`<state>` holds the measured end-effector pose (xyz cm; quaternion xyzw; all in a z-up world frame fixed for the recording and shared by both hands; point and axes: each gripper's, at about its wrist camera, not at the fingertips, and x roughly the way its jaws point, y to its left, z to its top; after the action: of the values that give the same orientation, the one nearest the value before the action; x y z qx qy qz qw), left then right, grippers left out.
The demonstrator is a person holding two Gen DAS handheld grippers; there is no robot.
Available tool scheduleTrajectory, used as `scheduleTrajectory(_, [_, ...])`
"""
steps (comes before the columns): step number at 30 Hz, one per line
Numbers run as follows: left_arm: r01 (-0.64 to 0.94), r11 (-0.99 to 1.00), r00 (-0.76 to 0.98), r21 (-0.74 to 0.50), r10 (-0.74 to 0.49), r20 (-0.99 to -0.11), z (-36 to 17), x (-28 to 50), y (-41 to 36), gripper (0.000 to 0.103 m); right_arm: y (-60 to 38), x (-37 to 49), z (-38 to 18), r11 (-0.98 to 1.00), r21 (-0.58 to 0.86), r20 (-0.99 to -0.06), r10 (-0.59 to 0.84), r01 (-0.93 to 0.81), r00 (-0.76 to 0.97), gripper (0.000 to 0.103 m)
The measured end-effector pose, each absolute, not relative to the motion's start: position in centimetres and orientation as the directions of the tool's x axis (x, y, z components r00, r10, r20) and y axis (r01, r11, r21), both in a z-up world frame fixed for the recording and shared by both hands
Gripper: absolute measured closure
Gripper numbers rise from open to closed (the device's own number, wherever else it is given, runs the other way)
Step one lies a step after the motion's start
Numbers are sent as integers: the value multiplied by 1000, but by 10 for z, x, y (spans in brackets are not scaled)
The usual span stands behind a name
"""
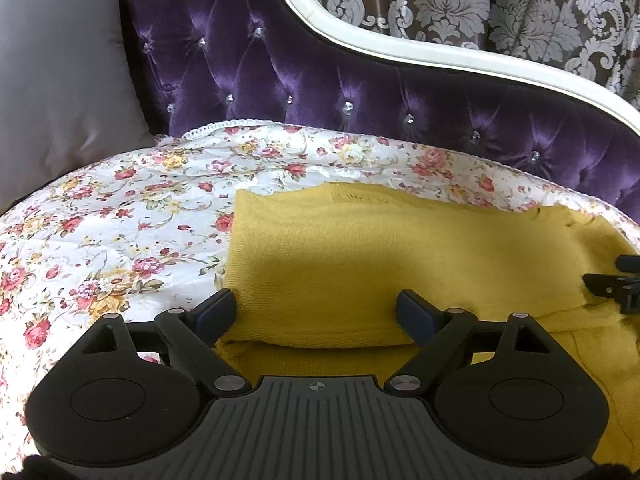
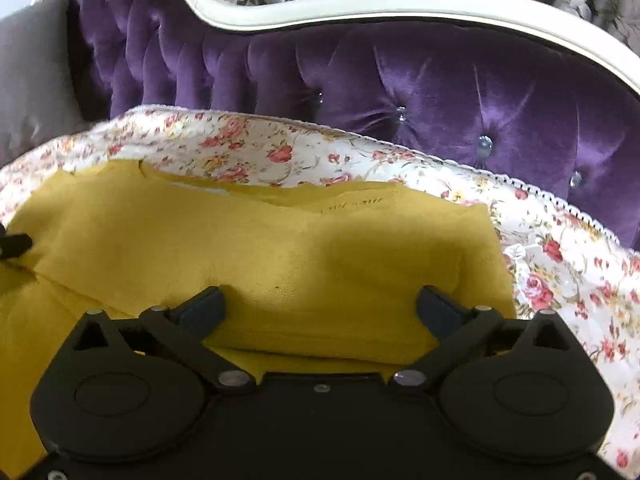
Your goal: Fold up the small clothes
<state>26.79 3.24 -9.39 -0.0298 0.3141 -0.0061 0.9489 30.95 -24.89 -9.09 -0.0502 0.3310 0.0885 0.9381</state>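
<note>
Both pictures are fairly bright, with soft, even light. In the left wrist view the picture is sharp; the purple velvet backrest (image 1: 360,92) shines in pale streaks and its small buttons glitter. A soft grey shadow lies across the middle of the yellow knit garment (image 1: 360,256). The right wrist view is softer, and the upper left of the frame is smeared with blur. There too a shadow crosses the garment (image 2: 280,256). Straight lines bend strongly near the edges, and the corners go black.
</note>
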Motion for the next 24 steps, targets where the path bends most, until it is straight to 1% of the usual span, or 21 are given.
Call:
scheduleTrajectory(3, [29,999,780,-45,-50,-624,-90,271,33,16,-254,313,-88,977,-4,-647,159,-212,746,1])
scheduleTrajectory(6, [38,998,750,-49,-61,-659,-82,272,35,17,-252,309,-82,976,-13,-646,157,-216,747,3])
scheduleTrajectory(9, [39,998,734,-44,-59,-676,-72,264,35,18,-246,294,-65,978,-31,-605,144,-204,783,5])
scheduleTrajectory(14, [31,995,720,-90,-85,-688,-45,236,39,18,-243,251,-23,979,40,-529,190,-199,827,4])
scheduleTrajectory(19, [50,995,720,-82,-93,-688,-22,200,36,18,-243,203,6,979,97,-502,205,-181,840,3])
scheduleTrajectory(24, [31,997,706,-63,-67,-705,-6,165,33,18,-245,149,16,978,166,-495,194,-127,847,3])
